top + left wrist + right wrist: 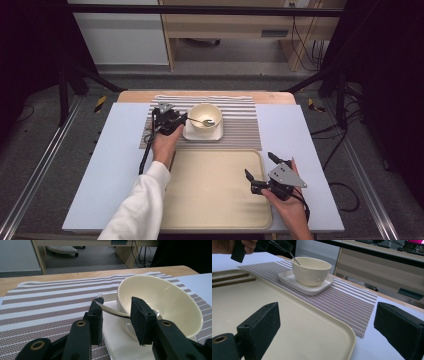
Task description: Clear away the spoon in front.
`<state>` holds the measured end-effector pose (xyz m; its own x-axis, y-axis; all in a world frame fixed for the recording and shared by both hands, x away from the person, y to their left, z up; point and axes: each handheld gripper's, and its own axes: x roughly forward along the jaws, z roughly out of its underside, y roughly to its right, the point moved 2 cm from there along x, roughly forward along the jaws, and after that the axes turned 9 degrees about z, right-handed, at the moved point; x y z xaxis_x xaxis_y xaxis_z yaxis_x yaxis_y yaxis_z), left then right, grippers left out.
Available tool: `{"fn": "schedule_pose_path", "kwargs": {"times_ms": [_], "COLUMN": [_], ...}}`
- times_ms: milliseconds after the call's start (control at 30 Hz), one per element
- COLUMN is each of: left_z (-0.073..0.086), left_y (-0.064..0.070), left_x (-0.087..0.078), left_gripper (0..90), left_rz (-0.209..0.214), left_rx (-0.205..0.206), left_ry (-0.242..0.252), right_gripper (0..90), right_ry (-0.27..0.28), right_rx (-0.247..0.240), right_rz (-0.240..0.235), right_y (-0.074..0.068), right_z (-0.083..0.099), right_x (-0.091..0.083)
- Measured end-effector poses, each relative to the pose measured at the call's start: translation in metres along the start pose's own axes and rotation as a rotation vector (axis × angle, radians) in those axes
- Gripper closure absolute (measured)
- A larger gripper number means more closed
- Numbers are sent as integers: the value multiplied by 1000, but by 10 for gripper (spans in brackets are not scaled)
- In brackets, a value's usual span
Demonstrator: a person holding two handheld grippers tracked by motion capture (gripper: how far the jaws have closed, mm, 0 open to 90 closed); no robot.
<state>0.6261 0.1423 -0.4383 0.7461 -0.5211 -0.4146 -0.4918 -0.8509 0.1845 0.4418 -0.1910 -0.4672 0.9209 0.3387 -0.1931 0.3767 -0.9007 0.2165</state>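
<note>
Left gripper [181, 120] up at the bowl [205, 118], jaws a little apart with the spoon [201, 122] handle running between them; touching one pad by the look of the left gripper view, not yet pinched from both sides. Spoon head down inside the bowl, handle leaning out over the rim toward the gripper. Bowl sitting on a small square plate [218, 135], plate on the striped mat [240, 131] at the far side of the table. Right gripper [257, 174] low over the near right corner of the tray [210, 195], jaws spread wide, holding nothing. Handling call: thin metal spoon, light and stiff, but smooth and likely to slip or swivel in the pads. Best grip probably mid-handle, just outside the rim, pads flat on its broad faces. Bowl glossy and breakable, free to slide on the plate, so a straight, gentle lift to avoid dragging the rim.
</note>
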Motion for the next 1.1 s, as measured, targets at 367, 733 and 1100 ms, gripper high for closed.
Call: {"fn": "schedule_pose_path", "kwargs": {"times_ms": [367,733,1100], "left_z": [-4,-20,-36], "left_y": [-1,15,22], "left_x": [-2,-18,-40], "left_gripper": [728,887,886], "left_rz": [26,89,92], "left_rx": [-20,29,65], "left_ry": [47,161,204], "right_gripper": [68,69,69], "right_ry": [-8,-14,-12], "right_rx": [-7,-16,-20], "right_rz": [-3,-6,-2], "right_y": [-1,-2,-2], "right_z": [1,1,1], "right_x": [1,1,2]}}
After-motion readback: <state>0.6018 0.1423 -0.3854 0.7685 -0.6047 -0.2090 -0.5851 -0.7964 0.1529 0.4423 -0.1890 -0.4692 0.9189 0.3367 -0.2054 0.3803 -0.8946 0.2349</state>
